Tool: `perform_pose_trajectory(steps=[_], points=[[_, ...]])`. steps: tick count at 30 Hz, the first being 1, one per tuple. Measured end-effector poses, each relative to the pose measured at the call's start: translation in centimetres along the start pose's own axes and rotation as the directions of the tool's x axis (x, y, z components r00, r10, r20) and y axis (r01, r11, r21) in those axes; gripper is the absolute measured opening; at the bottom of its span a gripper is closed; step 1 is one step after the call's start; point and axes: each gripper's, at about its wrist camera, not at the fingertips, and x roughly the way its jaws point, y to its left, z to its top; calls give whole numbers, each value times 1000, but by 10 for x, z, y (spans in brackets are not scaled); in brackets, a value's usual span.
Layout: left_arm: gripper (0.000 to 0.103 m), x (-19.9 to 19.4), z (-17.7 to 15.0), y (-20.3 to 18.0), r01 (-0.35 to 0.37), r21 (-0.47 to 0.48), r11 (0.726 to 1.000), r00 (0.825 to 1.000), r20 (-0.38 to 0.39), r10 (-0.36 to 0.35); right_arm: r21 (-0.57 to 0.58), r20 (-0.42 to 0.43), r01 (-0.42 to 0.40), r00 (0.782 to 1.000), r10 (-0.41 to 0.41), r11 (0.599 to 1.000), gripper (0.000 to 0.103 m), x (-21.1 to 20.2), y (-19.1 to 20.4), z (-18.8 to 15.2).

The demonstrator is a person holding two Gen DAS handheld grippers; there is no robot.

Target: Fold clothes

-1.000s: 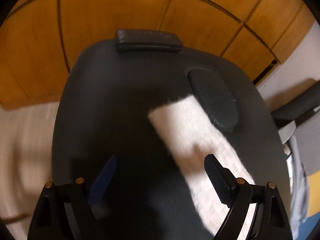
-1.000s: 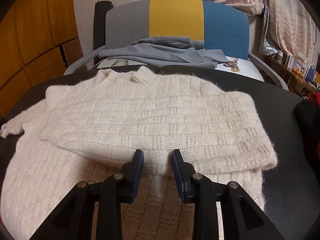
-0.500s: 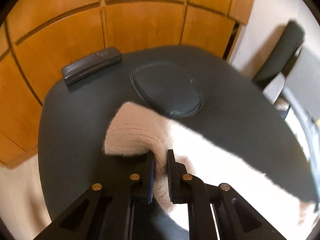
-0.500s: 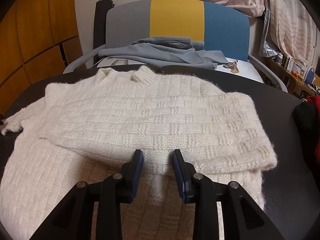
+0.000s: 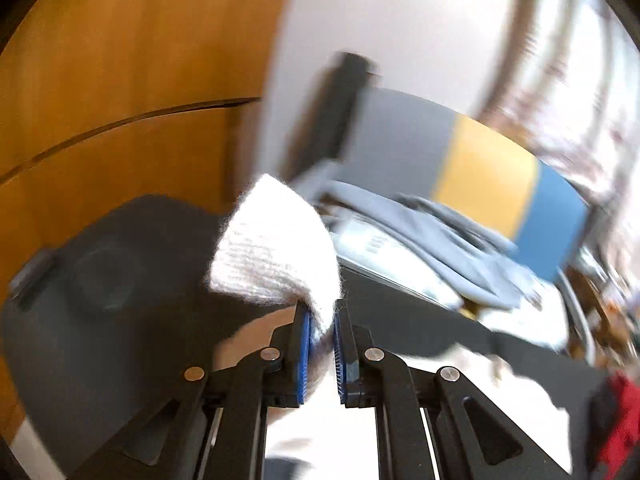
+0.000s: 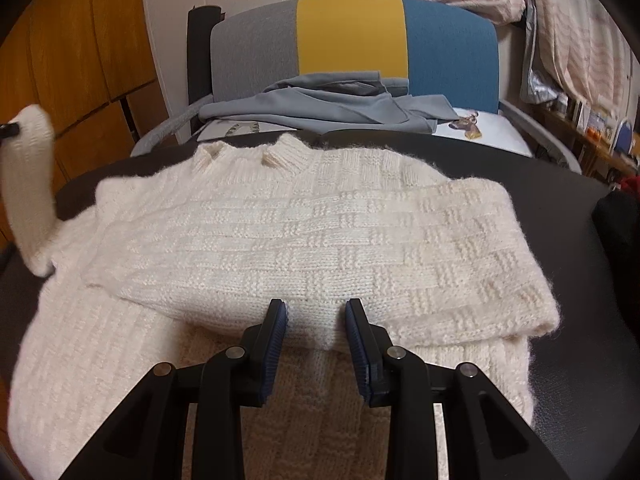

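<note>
A cream knitted sweater (image 6: 304, 240) lies on a dark table (image 6: 560, 200), its right side folded across the body. My left gripper (image 5: 321, 316) is shut on the cuff of the sweater's left sleeve (image 5: 276, 252) and holds it lifted above the table; the raised sleeve also shows in the right wrist view (image 6: 28, 184) at the far left. My right gripper (image 6: 316, 312) is open, its fingers straddling the lower edge of the folded layer, gripping nothing.
A grey, yellow and blue chair (image 6: 352, 44) stands behind the table with grey clothes (image 6: 328, 104) piled on its seat. Wood panelling (image 6: 80, 60) is on the left. Red and black items (image 6: 620, 208) sit at the table's right edge.
My left gripper closed on the sleeve cuff and has lifted it off the table, swinging toward the chair. My right gripper has stayed still and open.
</note>
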Motion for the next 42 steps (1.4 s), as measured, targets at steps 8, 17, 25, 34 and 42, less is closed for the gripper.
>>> perform_pose_trajectory(steps=[8, 17, 25, 34, 42], points=[[11, 15, -64, -158, 211, 255, 944, 974, -138, -181, 236, 16, -105, 994, 104, 966, 31, -24, -39, -5], [24, 49, -144, -184, 290, 324, 900, 923, -344, -174, 306, -11, -155, 986, 166, 939, 31, -30, -56, -22], [80, 31, -153, -92, 284, 194, 939, 939, -252, -232, 402, 22, -302, 947, 321, 864, 39, -28, -52, -4], [70, 51, -161, 22, 38, 32, 999, 957, -290, -27, 511, -36, -319, 920, 390, 798, 41, 16, -39, 25], [67, 77, -139, 39, -174, 60, 983, 948, -262, 183, 562, -66, -258, 933, 353, 786, 8, 44, -36, 41]])
